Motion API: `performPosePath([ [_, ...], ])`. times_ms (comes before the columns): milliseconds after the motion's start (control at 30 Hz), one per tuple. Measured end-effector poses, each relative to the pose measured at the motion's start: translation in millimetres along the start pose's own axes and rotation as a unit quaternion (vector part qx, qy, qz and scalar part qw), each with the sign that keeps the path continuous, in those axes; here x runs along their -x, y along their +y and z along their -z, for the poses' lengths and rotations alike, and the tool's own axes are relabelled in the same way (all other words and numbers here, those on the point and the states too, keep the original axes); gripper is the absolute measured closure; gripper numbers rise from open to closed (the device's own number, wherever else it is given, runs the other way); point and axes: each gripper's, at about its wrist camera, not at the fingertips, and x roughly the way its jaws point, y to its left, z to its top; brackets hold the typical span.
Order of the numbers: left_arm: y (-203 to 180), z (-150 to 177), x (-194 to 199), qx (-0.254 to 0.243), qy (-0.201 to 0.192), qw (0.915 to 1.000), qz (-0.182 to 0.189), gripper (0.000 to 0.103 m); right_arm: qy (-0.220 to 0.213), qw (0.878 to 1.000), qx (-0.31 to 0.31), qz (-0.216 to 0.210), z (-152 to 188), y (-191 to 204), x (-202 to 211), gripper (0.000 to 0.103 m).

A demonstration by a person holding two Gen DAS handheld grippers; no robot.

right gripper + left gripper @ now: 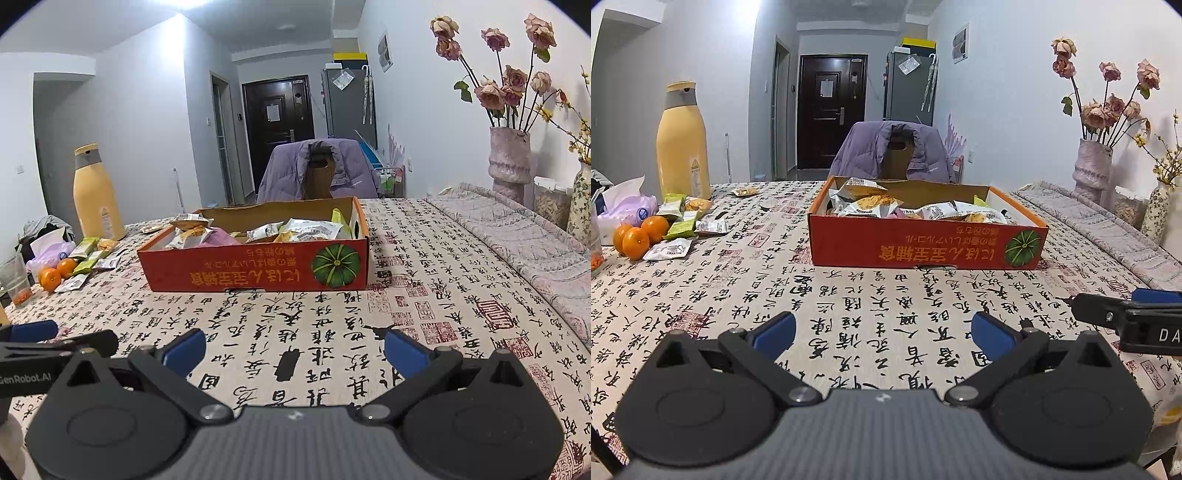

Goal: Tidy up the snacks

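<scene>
Tablecloth [849, 295] | snack box [923, 247] ahead of both tools | left tool [882, 330], right tool [295, 345] agape, empty

The red box's [925, 245] near wall hides the lower parts of the snack packets [871, 205] inside; their print is too small to read; the plastic cup [14, 277] is cut by the right wrist view's left edge; the right hand-held gripper [1137, 314] runs off the left wrist view's right edge; a chair back is mostly covered by the purple jacket [890, 151].

matt cardboard box [923, 251], glossy snack packets [871, 205]
</scene>
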Motion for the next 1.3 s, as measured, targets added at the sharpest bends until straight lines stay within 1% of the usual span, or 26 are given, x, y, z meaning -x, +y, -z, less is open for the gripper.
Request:
performPosePath([
  [1300,0.1,0.1,-1.3,-0.005,0.002,1.0000,0.003,0.000,0.004,1.000,0.005,-0.002,4.3,4.6,-2.6,0.000],
])
